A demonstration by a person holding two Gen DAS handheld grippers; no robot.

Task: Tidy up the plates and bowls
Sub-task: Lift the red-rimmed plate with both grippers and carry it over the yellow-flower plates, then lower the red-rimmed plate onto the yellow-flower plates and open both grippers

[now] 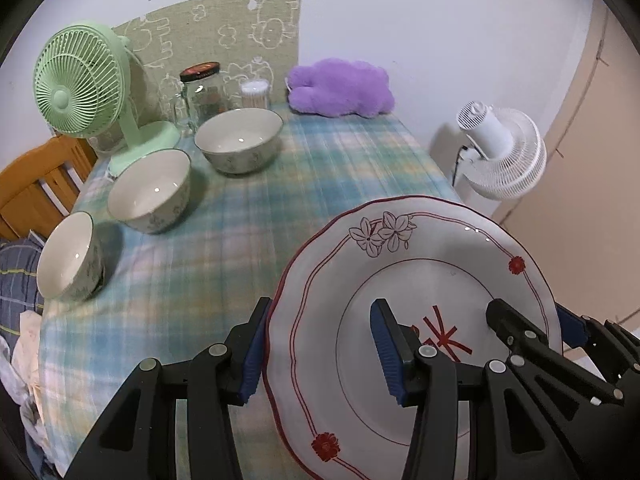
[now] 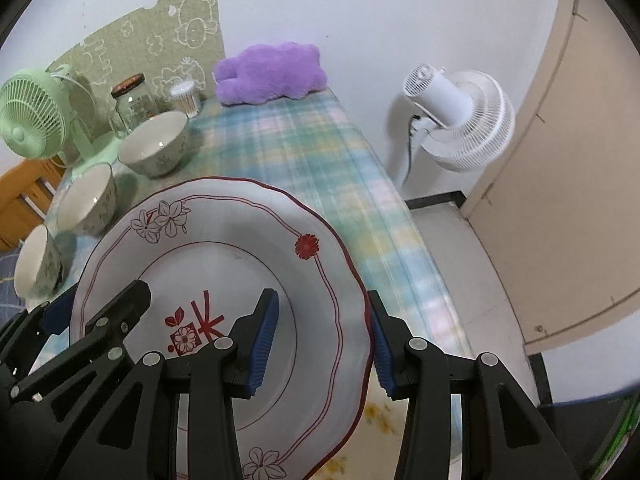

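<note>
My two tongs and the plate

My left tongs pinch the plate's left rim and my right tongs pinch its right rim, over the table's near right edge; three bowls line the left edge.

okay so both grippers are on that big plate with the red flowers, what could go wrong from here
1. The left gripper and right gripper each straddle only the rim of the plate from opposite sides; if either grip slackens, the smooth plate could tilt or slip.
2. In the right wrist view the plate sits close to the table edge with floor beyond, so a slip could mean a break.
3. Swinging it left could clip the nearest bowl.
</note>
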